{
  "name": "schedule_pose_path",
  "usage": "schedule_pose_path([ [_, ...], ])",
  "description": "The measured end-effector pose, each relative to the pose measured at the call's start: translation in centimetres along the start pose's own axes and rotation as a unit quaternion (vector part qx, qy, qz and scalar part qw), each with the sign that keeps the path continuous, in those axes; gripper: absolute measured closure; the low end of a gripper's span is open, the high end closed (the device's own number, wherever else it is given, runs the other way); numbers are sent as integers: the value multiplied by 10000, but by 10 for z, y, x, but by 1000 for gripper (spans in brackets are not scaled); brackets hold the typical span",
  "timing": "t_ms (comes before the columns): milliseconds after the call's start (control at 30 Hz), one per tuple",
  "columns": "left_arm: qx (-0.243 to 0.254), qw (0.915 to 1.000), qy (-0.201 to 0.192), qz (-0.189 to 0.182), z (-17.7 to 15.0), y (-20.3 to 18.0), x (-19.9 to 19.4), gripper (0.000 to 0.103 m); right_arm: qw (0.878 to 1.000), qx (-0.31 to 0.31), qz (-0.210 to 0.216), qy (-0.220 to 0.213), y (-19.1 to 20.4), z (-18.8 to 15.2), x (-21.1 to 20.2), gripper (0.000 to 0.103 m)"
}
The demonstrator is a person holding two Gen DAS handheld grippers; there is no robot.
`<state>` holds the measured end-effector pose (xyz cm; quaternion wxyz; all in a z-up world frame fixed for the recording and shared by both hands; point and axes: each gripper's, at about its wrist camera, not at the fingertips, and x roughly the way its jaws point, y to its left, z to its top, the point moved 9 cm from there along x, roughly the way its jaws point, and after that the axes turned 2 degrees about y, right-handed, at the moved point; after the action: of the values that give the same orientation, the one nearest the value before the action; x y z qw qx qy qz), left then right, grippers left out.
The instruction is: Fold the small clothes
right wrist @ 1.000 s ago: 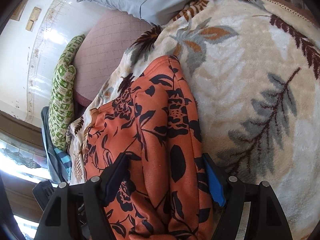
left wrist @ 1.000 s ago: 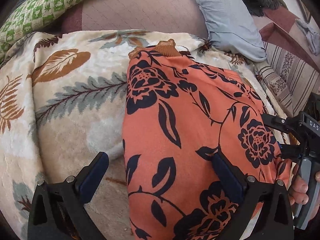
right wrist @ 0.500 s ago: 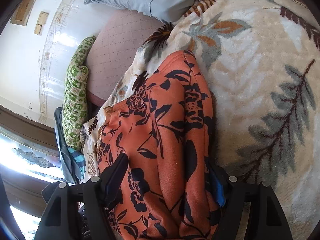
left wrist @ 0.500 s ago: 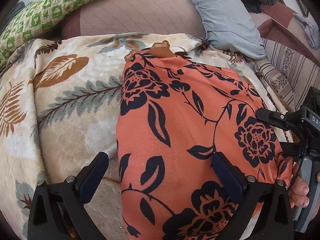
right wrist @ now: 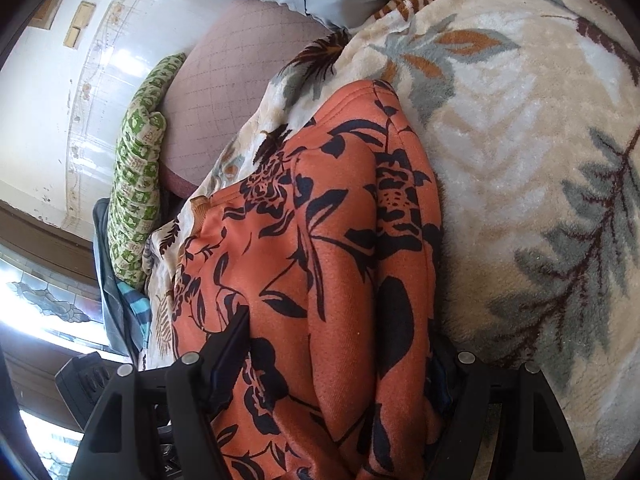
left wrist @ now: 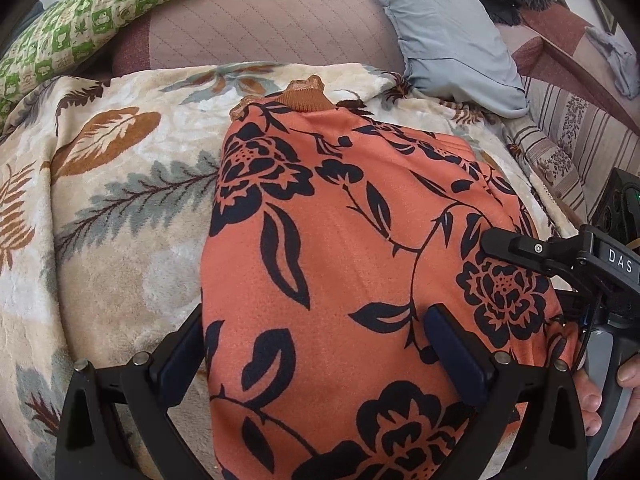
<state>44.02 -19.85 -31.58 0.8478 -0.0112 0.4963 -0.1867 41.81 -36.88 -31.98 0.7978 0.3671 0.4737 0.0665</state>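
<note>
An orange garment with black flowers (left wrist: 340, 248) lies folded on a cream leaf-print blanket (left wrist: 120, 200). It also shows in the right wrist view (right wrist: 320, 260). My left gripper (left wrist: 320, 352) is open, its jaws wide apart, with the near end of the garment lying between and over them. My right gripper (right wrist: 340, 356) is open too, with the garment's near edge bunched between its jaws. The right gripper shows in the left wrist view (left wrist: 560, 256) at the garment's right edge, with a hand on its handle.
A pink quilted cushion (left wrist: 260, 28), a green patterned pillow (left wrist: 80, 20) and a pale blue pillow (left wrist: 440, 28) lie behind the blanket. Striped bedding (left wrist: 576, 148) is at the right. A tiled wall (right wrist: 80, 80) and a window show in the right wrist view.
Both grippers have moved forward over the garment, which now fills more of each view. The left gripper's left finger now touches the garment's edge. Both stay open.
</note>
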Motion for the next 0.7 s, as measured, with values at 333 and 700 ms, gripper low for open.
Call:
schedule_pose_path([
  [333, 65, 9999, -46, 105, 5, -4, 3, 0, 9994, -247, -257, -43, 4, 2, 4, 37],
  [700, 197, 9996, -108, 196, 5, -6, 0, 1, 9984, -435, -339, -124, 8, 3, 2, 40],
])
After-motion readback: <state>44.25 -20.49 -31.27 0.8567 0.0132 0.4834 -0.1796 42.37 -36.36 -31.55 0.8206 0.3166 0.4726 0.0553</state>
